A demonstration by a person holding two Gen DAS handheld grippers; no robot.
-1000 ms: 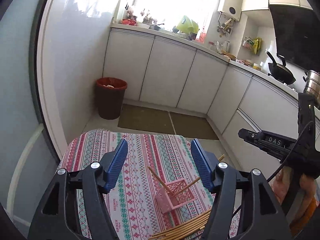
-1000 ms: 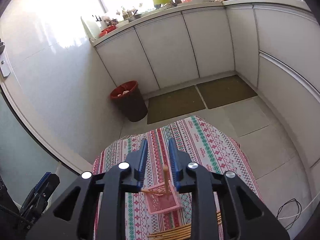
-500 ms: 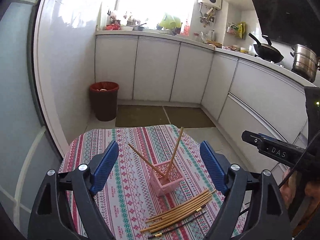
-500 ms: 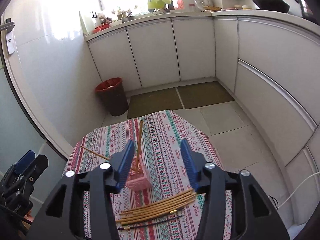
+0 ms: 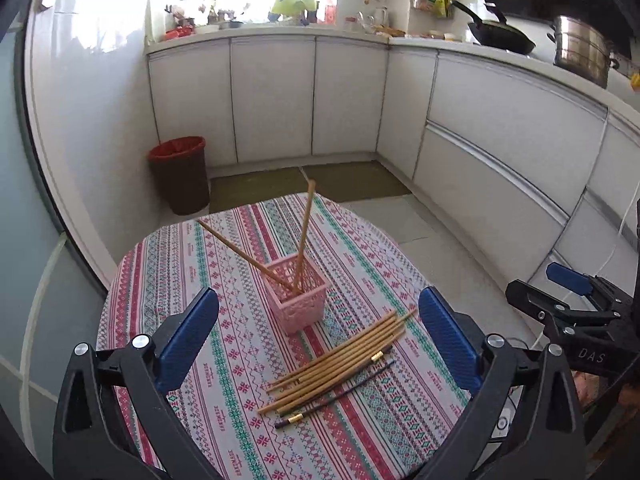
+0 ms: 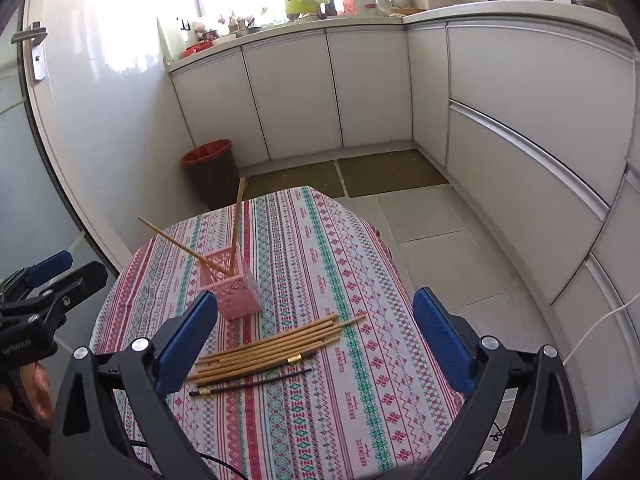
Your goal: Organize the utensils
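Observation:
A pink lattice holder (image 5: 298, 295) (image 6: 232, 286) stands on the patterned tablecloth (image 5: 224, 360) (image 6: 320, 264) with two wooden chopsticks (image 5: 303, 236) (image 6: 236, 224) leaning in it. A bundle of several wooden chopsticks (image 5: 340, 360) (image 6: 272, 350) lies flat in front of it, with dark gold-banded chopsticks (image 5: 336, 398) (image 6: 248, 386) alongside. My left gripper (image 5: 316, 336) is open and empty, held above the bundle. My right gripper (image 6: 312, 344) is open and empty, above the bundle too. Each gripper shows at the edge of the other's view (image 5: 568, 304) (image 6: 44, 280).
A red-lined bin (image 5: 180, 174) (image 6: 210, 172) stands on the floor beyond the table's far edge. White cabinets (image 5: 480, 140) run along the back and right, with a wok and pot (image 5: 580, 48) on the counter. Floor mats (image 6: 344, 172) lie past the table.
Both grippers have drawn back and up from the holder. The right gripper, shut on a chopstick a second ago, has opened and left it standing in the holder.

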